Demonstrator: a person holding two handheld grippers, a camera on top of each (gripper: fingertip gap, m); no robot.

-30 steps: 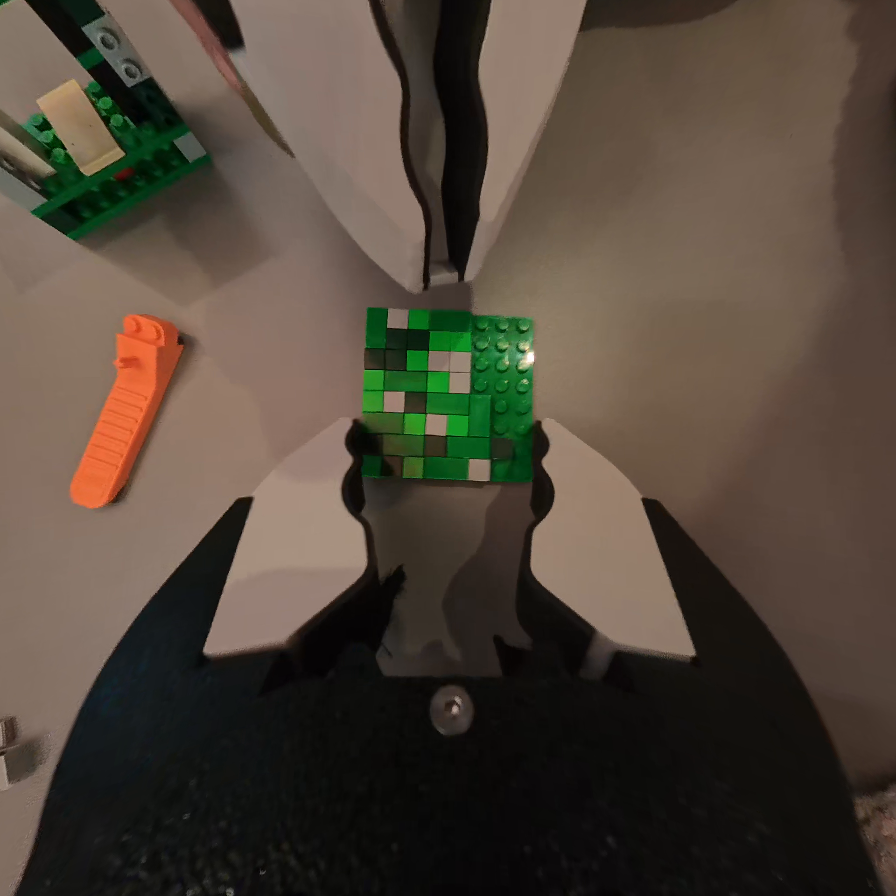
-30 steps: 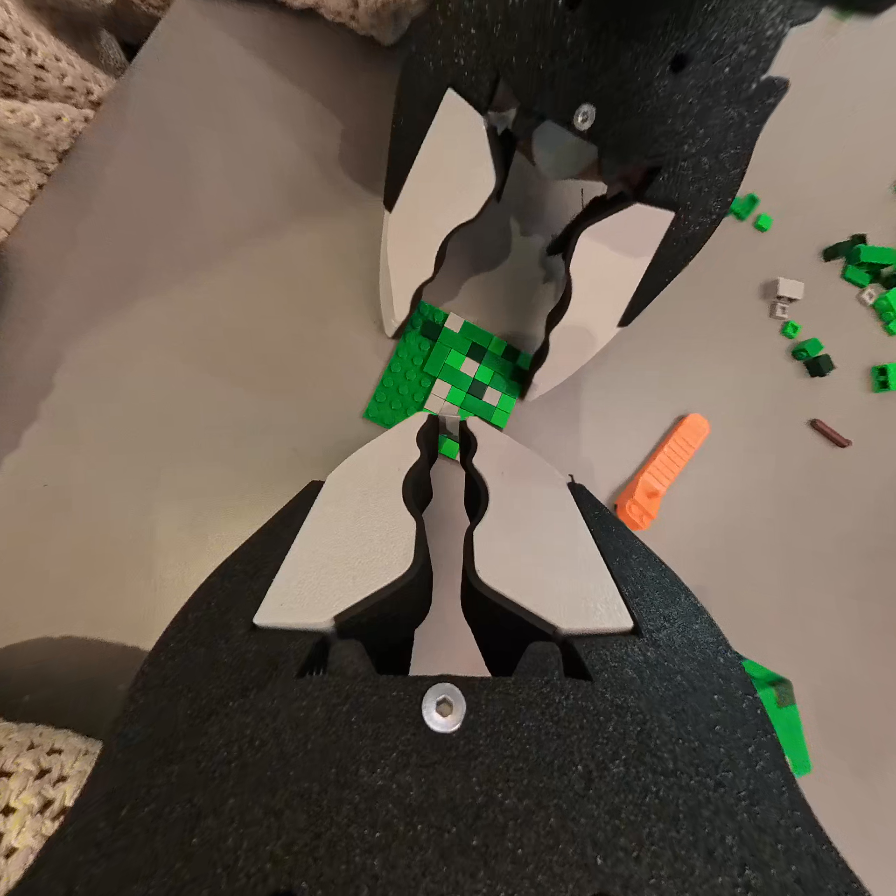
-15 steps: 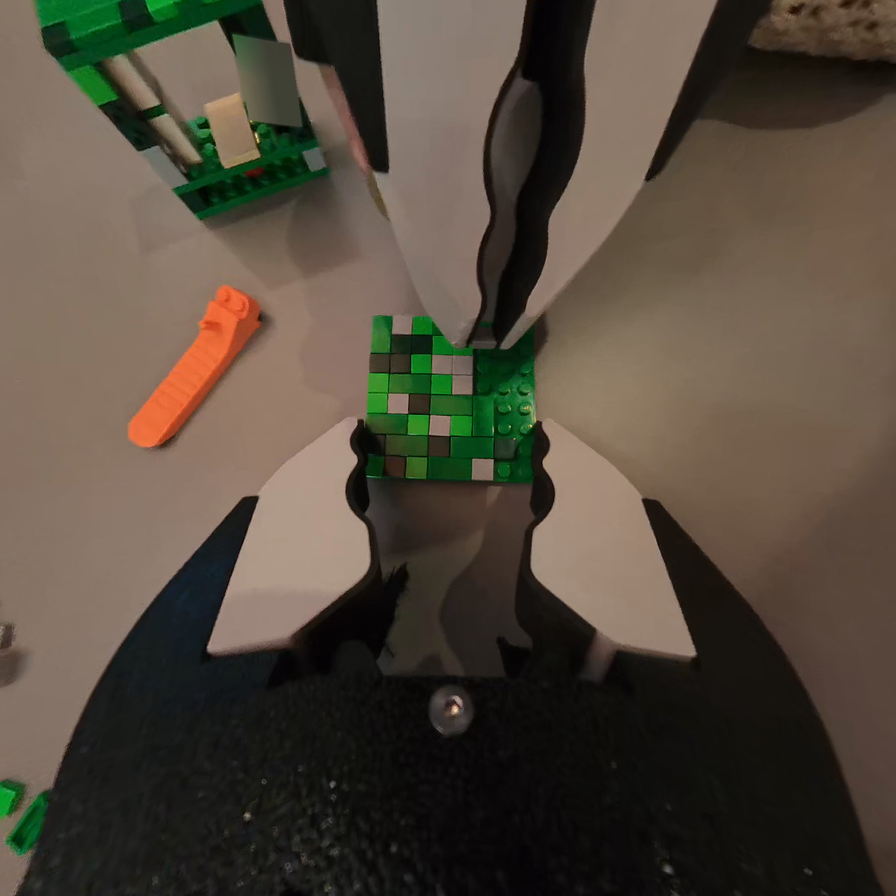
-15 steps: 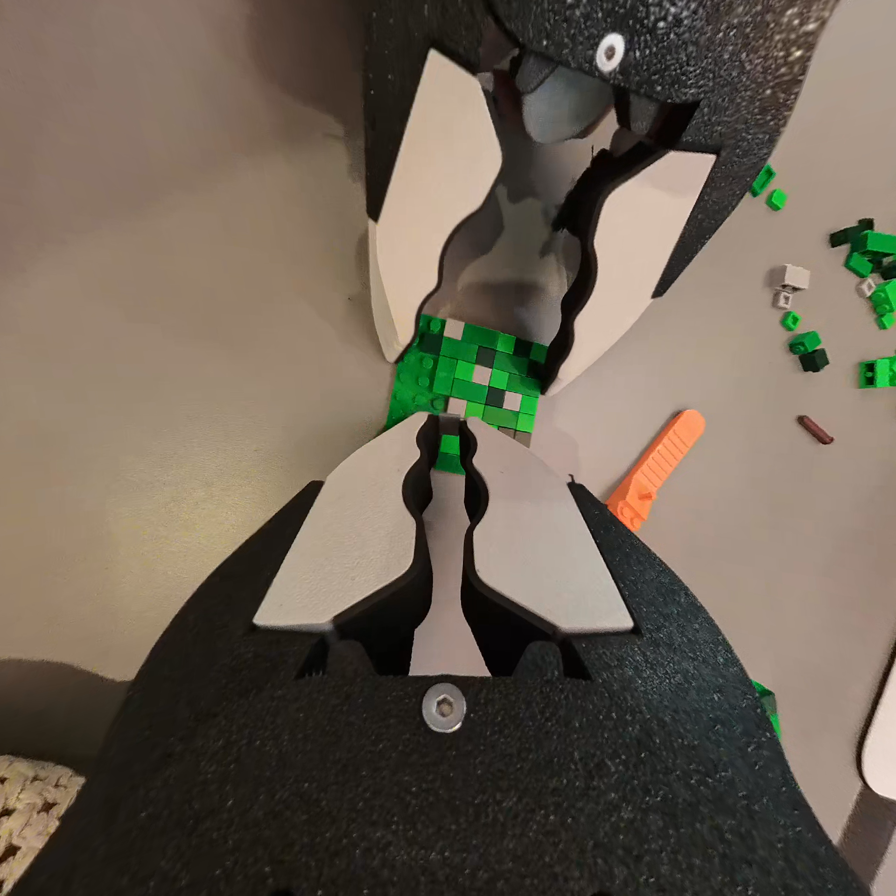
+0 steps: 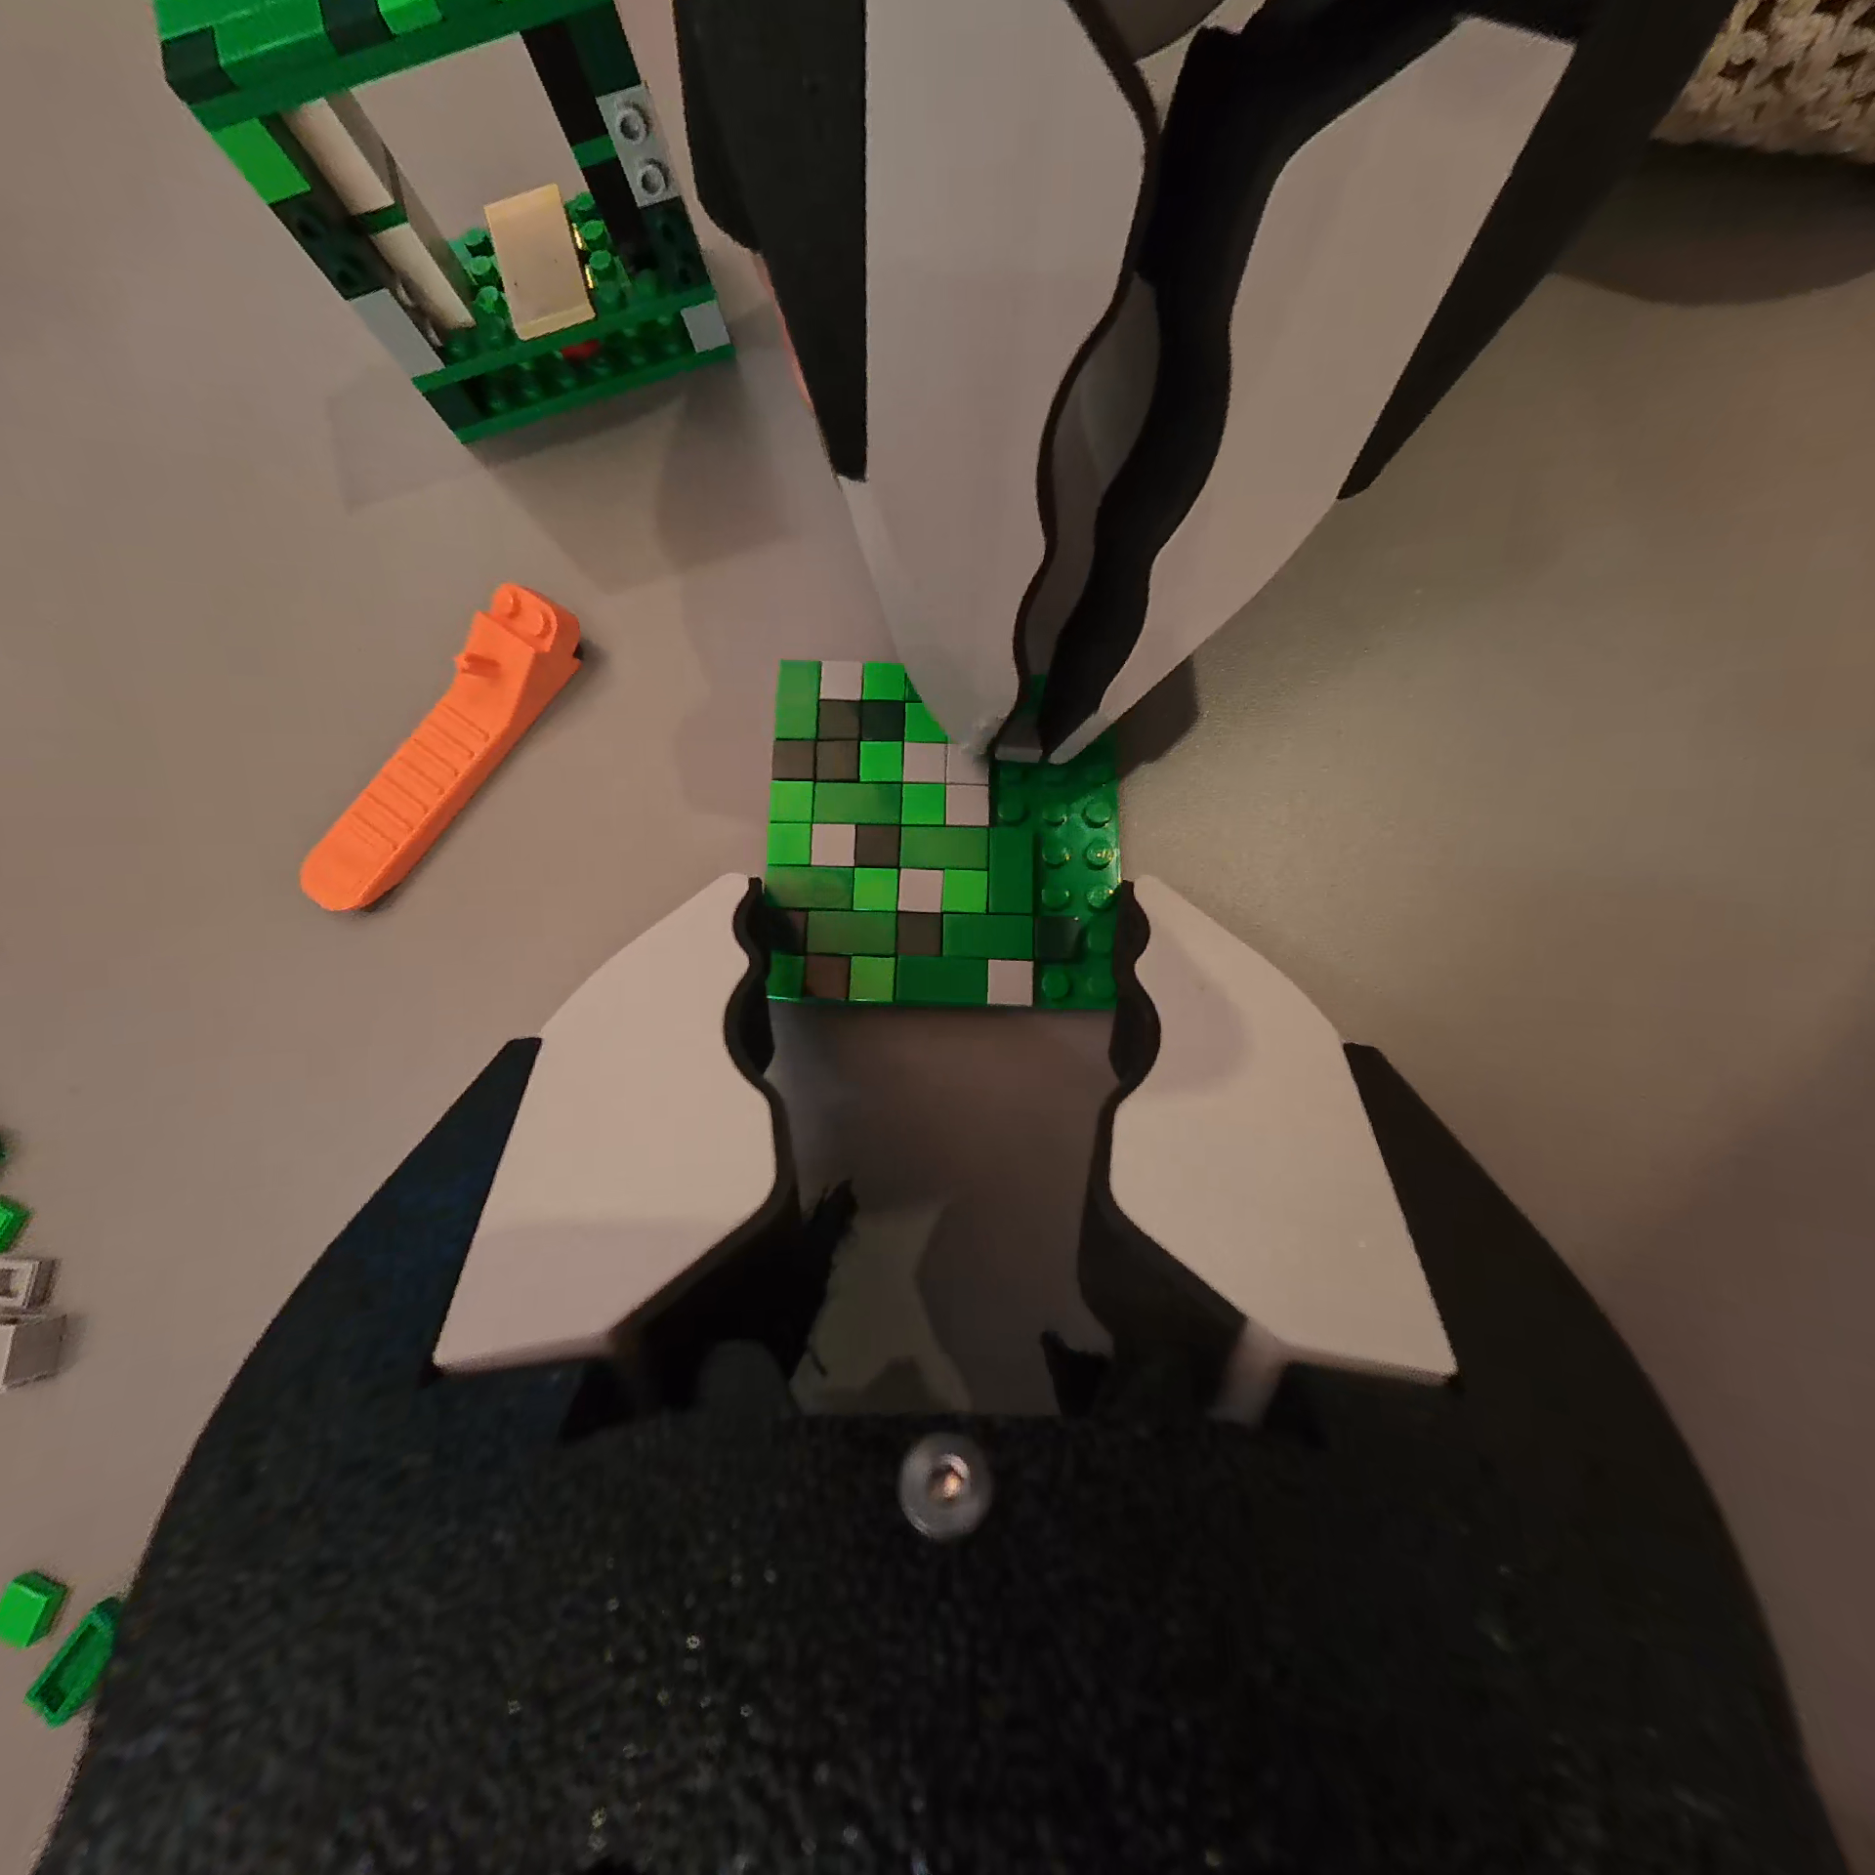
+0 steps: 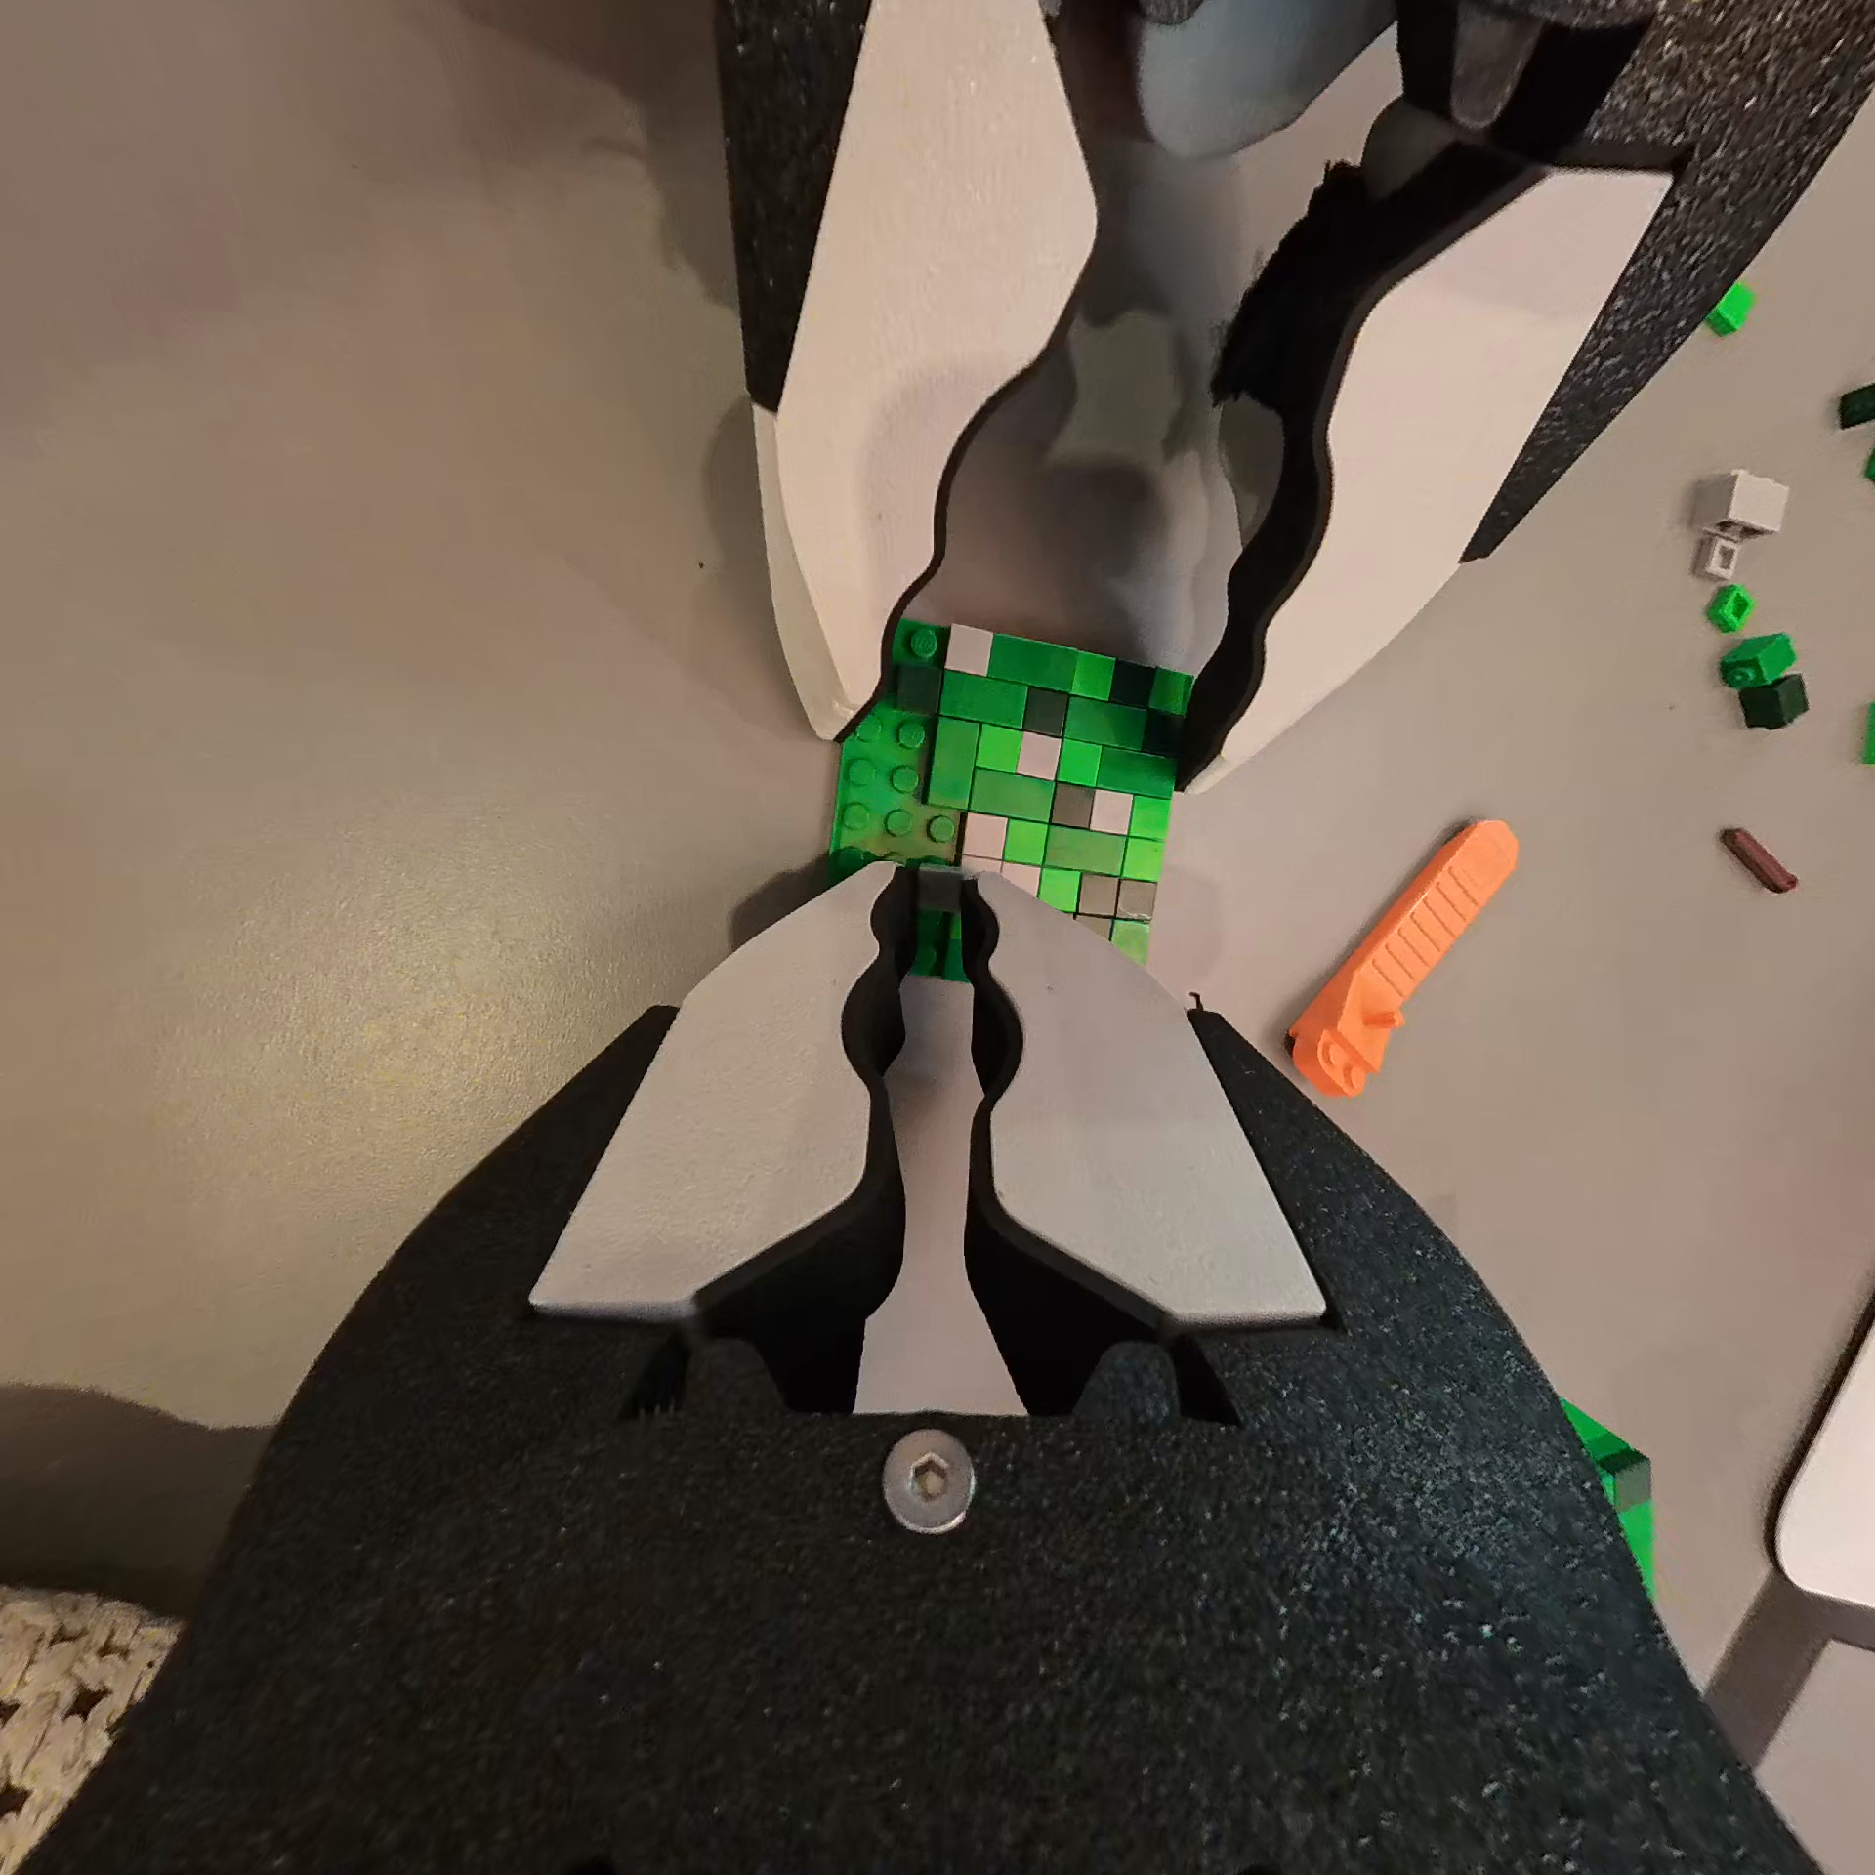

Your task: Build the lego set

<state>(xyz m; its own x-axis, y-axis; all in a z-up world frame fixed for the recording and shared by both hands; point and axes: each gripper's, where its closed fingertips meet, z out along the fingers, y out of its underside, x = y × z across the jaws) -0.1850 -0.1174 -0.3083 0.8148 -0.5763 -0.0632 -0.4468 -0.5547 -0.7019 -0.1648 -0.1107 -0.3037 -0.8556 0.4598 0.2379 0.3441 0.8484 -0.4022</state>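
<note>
A square green plate [image 5: 1075,852] lies on the grey table, mostly covered with green, grey and dark flat tiles; a studded strip along one side is bare. My left gripper [image 5: 939,913] is shut on the plate's near edge, one finger on each side. It also shows in the right wrist view [image 6: 1025,736], clasping the plate [image 6: 878,771]. My right gripper [image 6: 935,885] is shut on a small dark grey tile [image 6: 939,891] and holds it down on the bare studs by the far corner. The left wrist view shows that gripper [image 5: 1015,749] and the tile [image 5: 1018,749].
An orange brick separator [image 5: 436,761] [image 6: 1405,964] lies beside the plate. A tall green lego structure [image 5: 446,233] stands at the far left. Loose green and grey bricks [image 6: 1755,660] [image 5: 30,1309] lie scattered. A knitted cloth [image 6: 61,1705] borders the table. Only a small space, under 4 cm, lies between the two pairs of fingers. It is some 7 cm from my left tips to the orange brick separator [image 5: 436,761]. My right wrist view [image 6: 1413,943] looks at it from another angle.
My right gripper has moved from beyond the plate's far edge onto its bare studs with the tile. My left gripper has kept its hold on the plate.
</note>
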